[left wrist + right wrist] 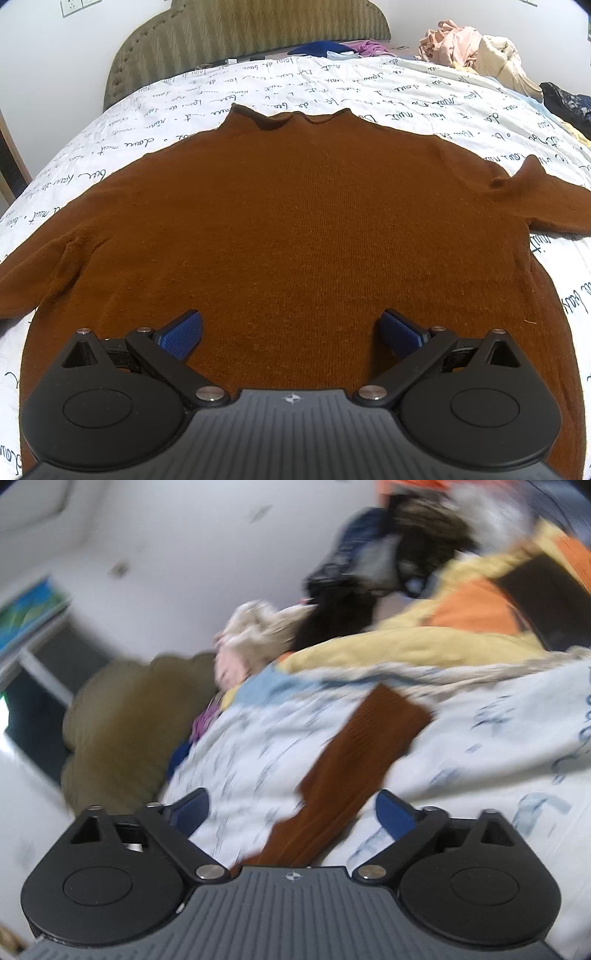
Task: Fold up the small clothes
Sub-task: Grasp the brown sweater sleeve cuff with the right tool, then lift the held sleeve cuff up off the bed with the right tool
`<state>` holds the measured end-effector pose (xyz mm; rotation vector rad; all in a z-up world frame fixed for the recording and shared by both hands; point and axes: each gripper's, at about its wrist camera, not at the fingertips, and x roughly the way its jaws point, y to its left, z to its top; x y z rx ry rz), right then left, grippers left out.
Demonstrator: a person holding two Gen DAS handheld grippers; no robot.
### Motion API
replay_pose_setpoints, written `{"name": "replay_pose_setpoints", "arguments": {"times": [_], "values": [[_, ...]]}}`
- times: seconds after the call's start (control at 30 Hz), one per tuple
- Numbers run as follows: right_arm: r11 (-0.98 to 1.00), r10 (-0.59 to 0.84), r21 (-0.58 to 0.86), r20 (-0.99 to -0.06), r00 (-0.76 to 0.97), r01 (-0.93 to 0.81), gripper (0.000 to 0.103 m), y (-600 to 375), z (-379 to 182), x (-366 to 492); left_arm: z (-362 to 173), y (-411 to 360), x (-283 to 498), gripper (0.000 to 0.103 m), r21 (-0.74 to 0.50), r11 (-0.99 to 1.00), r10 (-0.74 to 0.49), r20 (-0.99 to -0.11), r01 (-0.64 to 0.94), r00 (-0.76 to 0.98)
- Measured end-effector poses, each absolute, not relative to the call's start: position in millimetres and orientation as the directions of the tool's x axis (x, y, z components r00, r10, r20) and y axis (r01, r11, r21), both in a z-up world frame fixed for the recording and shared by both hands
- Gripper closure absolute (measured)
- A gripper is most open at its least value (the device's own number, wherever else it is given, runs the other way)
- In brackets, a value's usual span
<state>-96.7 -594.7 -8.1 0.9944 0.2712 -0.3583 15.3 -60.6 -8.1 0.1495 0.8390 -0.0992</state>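
**Sweater flat on the bed, both tongs wide apart**

Brown sweater (295,221) spread flat on the script-printed sheet (258,92), collar far, hem near. Left gripper (290,332) poised over the lower body of the knit, jaws wide apart, nothing between them but the fabric lying below. Blue pads (183,334) clear of any fold; whether the tips touch the knit, impossible to tell. One sleeve running off to each side of the left view. Beyond the collar, the padded headboard (240,33); at the far right, a heap of pale clothes (476,51).

Right view badly smeared and tilted. Right gripper (291,812) also spread wide, empty. One brown sleeve (354,760) lying on the sheet, running from under the gripper body up through the gap between the fingers to a cuff well beyond them, touching neither pad as far as the blur allows. Further off, a yellow-and-orange quilt (443,638) and a jumble of other clothes (255,631).
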Motion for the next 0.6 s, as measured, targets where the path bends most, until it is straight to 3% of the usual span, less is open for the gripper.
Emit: {"name": "replay_pose_setpoints", "arguments": {"times": [0.1, 0.4, 0.43, 0.5, 0.6], "values": [[0.408, -0.179, 0.803, -0.397, 0.900, 0.435, 0.034, -613.5, -26.0, -93.0, -8.2, -61.0, 15.7, 0.000, 0.098, 0.984, -0.026, -0.748, 0.149, 0.663], [0.316, -0.245, 0.827, -0.402, 0.882, 0.465, 0.050, -634.3, -43.3, -85.7, -6.7, -60.5, 16.0, 0.000, 0.108, 0.983, -0.017, -0.751, 0.149, 0.660], [0.306, -0.253, 0.829, -0.403, 0.879, 0.468, 0.054, -636.9, -41.3, -88.0, -6.6, -60.5, 16.0, 0.000, 0.108, 0.983, -0.017, -0.752, 0.149, 0.659], [0.287, -0.274, 0.826, -0.414, 0.868, 0.484, 0.081, -640.1, -41.4, -90.2, -6.6, -60.5, 16.1, 0.000, 0.108, 0.983, -0.018, -0.751, 0.149, 0.660], [0.288, -0.307, 0.814, -0.420, 0.854, 0.504, 0.091, -637.1, -39.7, -101.6, -6.5, -60.1, 15.7, 0.000, 0.107, 0.983, -0.019, -0.752, 0.150, 0.659]]}}
